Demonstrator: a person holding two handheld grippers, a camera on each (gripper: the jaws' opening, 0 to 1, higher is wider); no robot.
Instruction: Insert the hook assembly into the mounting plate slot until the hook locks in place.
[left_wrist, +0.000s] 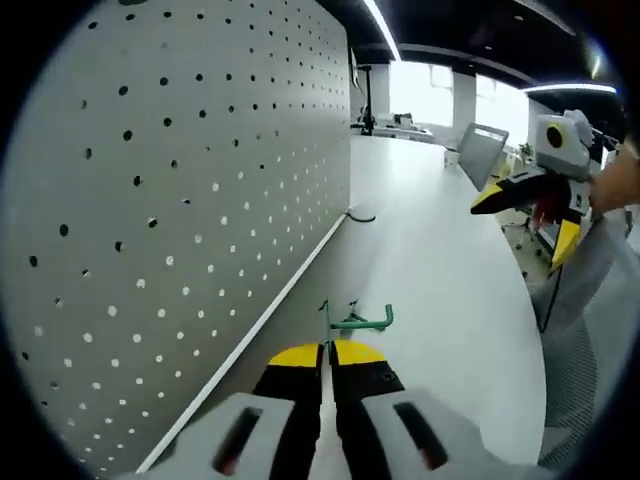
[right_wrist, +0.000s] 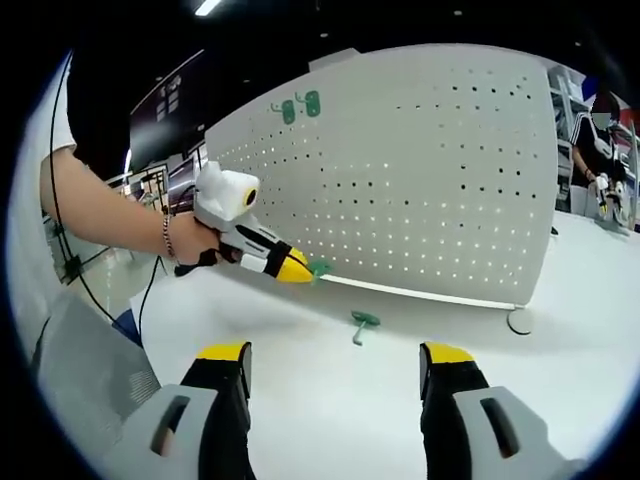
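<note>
You're in open-plan office/lab space. Evidence: long white table (left_wrist: 440, 290) running ahead of left jaws, big white pegboard panel (left_wrist: 180, 180) standing along its edge, left of jaws. Far end beyond jaws: bright windows (left_wrist: 420, 90), ceiling strip lights (left_wrist: 380, 28), laptop (left_wrist: 482, 152). Another person (right_wrist: 600, 150) at desk, far right of right jaws.

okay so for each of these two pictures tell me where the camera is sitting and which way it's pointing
Left gripper view: rides the left gripper, close beside the pegboard, looking along it down the white table; jaws shut on a green hook.
Right gripper view: rides the right gripper, facing the pegboard front; jaws open, second green hook lying on the table.
Shared: pegboard, table, and each view shows the other gripper.
</note>
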